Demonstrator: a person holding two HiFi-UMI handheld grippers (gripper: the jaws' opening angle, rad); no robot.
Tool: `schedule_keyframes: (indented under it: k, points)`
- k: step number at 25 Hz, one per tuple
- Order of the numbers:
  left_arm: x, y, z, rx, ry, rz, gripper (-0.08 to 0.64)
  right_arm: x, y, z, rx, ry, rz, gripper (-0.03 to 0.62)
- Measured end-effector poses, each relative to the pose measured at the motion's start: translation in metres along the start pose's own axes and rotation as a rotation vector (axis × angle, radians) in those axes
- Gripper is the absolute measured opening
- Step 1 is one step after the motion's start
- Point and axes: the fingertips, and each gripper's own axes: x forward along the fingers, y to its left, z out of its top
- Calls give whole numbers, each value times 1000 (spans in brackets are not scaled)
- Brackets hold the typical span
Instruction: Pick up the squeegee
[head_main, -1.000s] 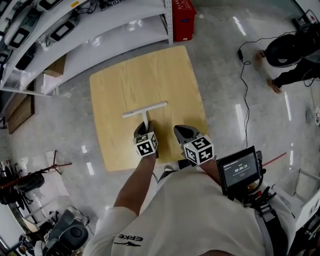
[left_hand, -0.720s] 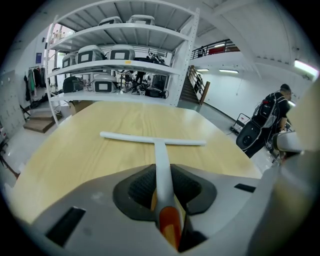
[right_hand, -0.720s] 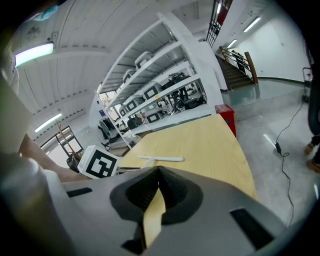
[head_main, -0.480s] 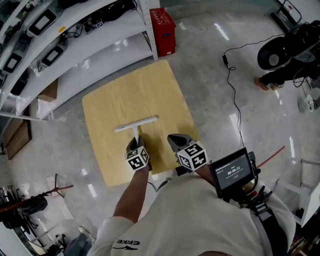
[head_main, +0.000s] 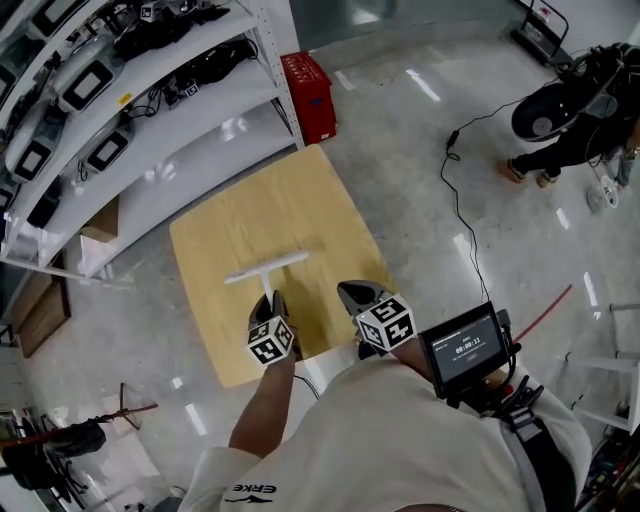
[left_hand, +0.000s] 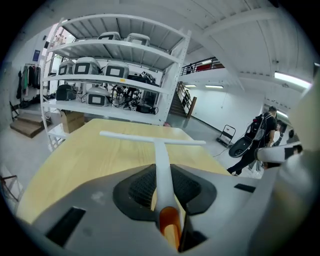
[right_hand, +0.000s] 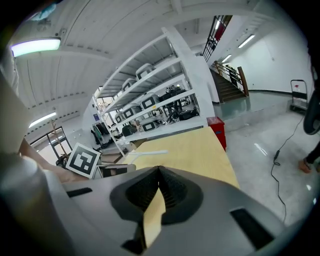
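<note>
Having been closing over the past second, the fingers (left_hand: 137, 187) of the left gripper (head_main: 272, 300) are now seen clenched on the white handle of the squeegee (head_main: 265, 268), whose orange end shows between them. The crossbar is held out ahead over the middle of the wooden counter (head_main: 290, 205) and appears raised off the wood, whereas a second ago it lay flat there with the fingers spread around the handle. The right gripper (head_main: 352, 292) is kept just beside the left one, its fingers (right_hand: 175, 192) pressed together on nothing. Both grippers have been drawn back toward the counter's near edge. More of the white shelving (head_main: 150, 90) and the red crate (head_main: 310, 82) is taken in than before, and a person (head_main: 570, 110) is seen at the far right.
</note>
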Motion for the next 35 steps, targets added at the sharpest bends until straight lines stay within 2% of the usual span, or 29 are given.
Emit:
schedule_keyframes:
  k: [12,17,24,35]
  points:
    - [-29,-36,25,-28,-128,-84,81,-10,-12,5,-7,-80,-10,3]
    - [-98,-39,0,-27,-159,-106,81,-47,34,-19,-12,-114,-15,3]
    - [-164,-34,-17,-52,-181,-108,81,-77,90,-28,-38,-132,9,3]
    - [-228,-38,-70,-75,-212,-163,81,-114,143,-91,-40,-159,6,3]
